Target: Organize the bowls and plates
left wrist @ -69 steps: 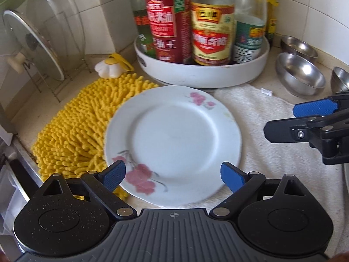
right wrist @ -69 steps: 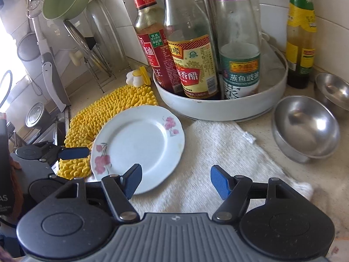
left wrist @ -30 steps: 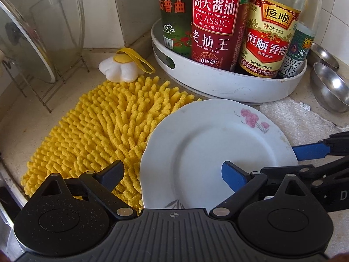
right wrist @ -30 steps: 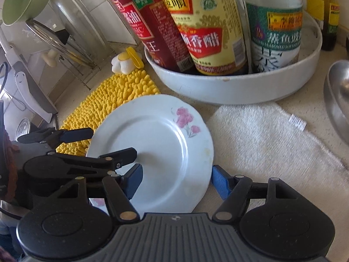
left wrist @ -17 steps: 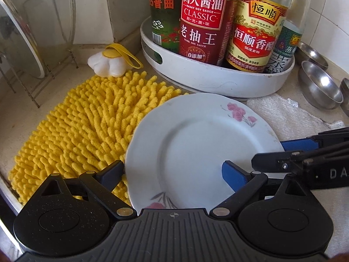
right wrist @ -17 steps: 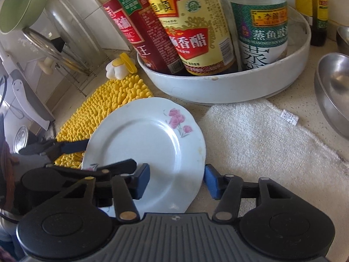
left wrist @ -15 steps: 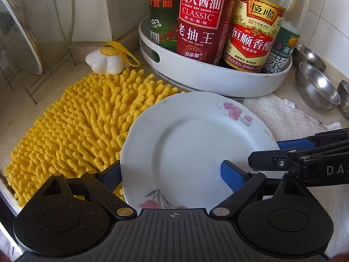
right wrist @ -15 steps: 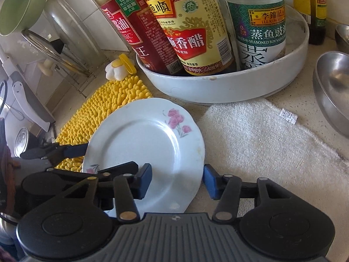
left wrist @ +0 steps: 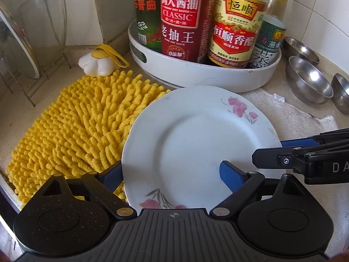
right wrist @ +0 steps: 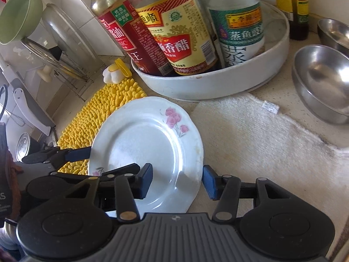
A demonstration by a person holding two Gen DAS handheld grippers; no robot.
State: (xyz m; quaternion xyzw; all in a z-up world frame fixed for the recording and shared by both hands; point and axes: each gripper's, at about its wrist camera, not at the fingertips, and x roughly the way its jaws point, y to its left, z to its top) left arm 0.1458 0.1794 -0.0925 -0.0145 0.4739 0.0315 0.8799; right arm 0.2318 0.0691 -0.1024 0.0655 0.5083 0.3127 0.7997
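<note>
A white plate (left wrist: 192, 144) (right wrist: 144, 139) with pink flowers is tilted over the edge of the yellow chenille mat (left wrist: 76, 126). My right gripper (right wrist: 177, 182) is shut on the plate's right rim, one pad on top and the blue pad (right wrist: 209, 183) at the rim's outer side. It enters the left wrist view from the right as the right gripper (left wrist: 270, 149). My left gripper (left wrist: 170, 174) is open and straddles the plate's left rim, its left finger hidden under the rim and its right finger above the plate. Steel bowls (left wrist: 309, 83) (right wrist: 322, 80) stand at the right.
A round white tray (left wrist: 196, 74) of sauce bottles stands just behind the plate. A white towel (right wrist: 261, 142) lies to the plate's right. A wire rack with glass lids (left wrist: 21, 43) stands at the left wall, and a green bowl (right wrist: 19, 15) hangs above it.
Both grippers moved in on the plate. The right gripper narrowed onto its right rim and the plate tipped up. The left gripper's fingers slid around the left rim, still wide apart.
</note>
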